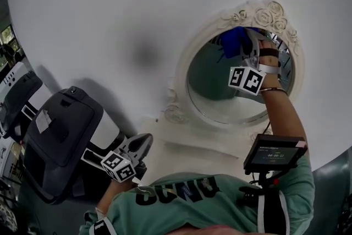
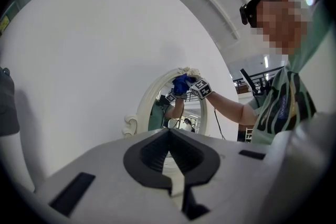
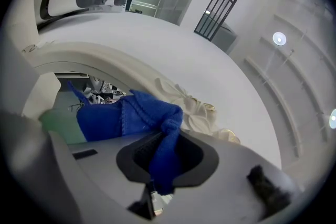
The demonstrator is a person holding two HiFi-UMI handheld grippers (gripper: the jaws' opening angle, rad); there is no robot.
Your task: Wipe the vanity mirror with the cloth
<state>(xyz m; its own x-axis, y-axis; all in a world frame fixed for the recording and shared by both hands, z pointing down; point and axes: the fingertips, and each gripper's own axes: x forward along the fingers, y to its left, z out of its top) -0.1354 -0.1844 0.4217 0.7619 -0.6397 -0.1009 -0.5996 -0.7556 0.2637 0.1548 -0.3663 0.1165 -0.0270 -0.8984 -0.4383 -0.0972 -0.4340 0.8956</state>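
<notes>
Right claw (image 1: 242, 48) raised to the top of the vanity mirror (image 1: 220, 97); its jaws are closed on a blue cloth (image 1: 233, 41). In the right gripper view a twisted fold of the cloth (image 3: 131, 119) runs down between the dark pads of the right claw (image 3: 160, 159), and the rest bunches out ahead of it to the left. The bunched part lies against the upper glass, just under the carved roses (image 1: 268, 15) that crown the white oval frame. Whether it presses flat on the glass I cannot tell.

Left claw (image 1: 141, 143) held low and well apart from the mirror, near the person's chest, over the white desk (image 1: 190, 158). In the left gripper view the left claw (image 2: 170, 150) has its pads drawn together with nothing between them, and it points toward the mirror (image 2: 157, 110), where the cloth (image 2: 181, 84) shows blue at the top of the frame.

Mirror stands upright at the back of the desk against a plain white wall (image 1: 110, 14). A small lit screen (image 1: 275, 153) sits on the person's chest rig, below the right forearm
</notes>
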